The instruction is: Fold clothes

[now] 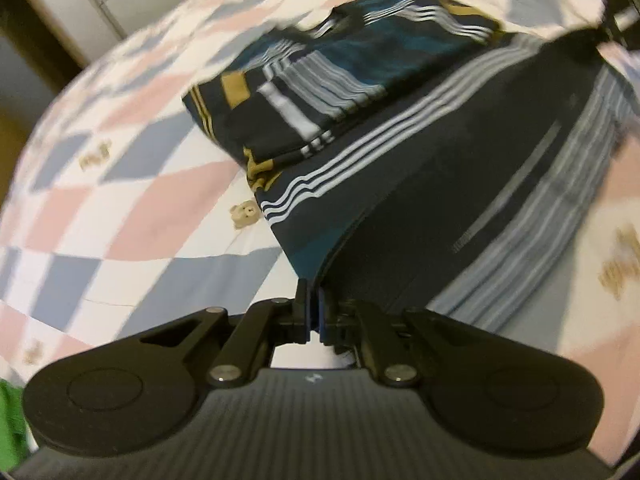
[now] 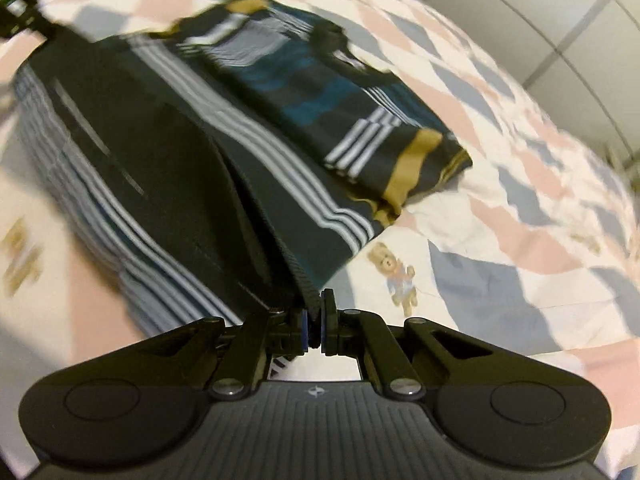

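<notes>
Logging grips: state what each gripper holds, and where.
Both the left gripper and right gripper pinch the striped garment at its near edge.

Right gripper (image 2: 317, 320) fingers pinch striped garment (image 2: 224, 152) edge above checkered bedsheet (image 2: 500, 200).

You're looking at a bed covered in a checked sheet (image 1: 132, 216) of pink, grey-blue and white diamonds, creasing in places. Small teddy bear prints are showing on it: one (image 1: 244, 213) in the left wrist view, a clearer one (image 2: 394, 270) in the right. A green cloth (image 1: 10, 420) is poking in at the bed's edge. Pale tiled wall (image 2: 560, 20) is sitting behind the bed.
</notes>
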`<action>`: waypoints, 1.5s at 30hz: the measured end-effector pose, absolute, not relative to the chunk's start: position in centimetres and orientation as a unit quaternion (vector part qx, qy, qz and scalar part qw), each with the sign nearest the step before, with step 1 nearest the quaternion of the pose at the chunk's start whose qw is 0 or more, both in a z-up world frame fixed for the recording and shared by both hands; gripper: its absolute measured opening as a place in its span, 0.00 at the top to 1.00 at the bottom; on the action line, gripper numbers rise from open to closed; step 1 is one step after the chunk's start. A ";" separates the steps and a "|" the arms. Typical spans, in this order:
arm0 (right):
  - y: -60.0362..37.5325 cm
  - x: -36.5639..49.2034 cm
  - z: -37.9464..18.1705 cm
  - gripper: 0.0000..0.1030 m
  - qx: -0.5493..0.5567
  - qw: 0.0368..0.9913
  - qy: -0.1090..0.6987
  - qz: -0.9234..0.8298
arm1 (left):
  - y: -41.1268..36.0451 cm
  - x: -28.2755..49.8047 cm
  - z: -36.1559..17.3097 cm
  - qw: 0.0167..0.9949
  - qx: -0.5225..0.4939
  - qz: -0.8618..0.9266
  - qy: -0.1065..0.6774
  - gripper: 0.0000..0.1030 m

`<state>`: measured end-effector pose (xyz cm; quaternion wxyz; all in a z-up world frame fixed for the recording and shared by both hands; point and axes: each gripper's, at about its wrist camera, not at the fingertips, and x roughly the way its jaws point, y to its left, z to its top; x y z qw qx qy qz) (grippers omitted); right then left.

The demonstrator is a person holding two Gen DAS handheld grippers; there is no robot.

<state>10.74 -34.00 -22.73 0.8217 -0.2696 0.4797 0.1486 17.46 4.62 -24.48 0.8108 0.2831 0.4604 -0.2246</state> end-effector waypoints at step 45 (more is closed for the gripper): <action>-34.1 8.0 -24.5 0.57 -0.178 0.850 0.488 0.086 | 4.1 13.5 -22.3 0.832 0.218 -0.171 0.481 0.79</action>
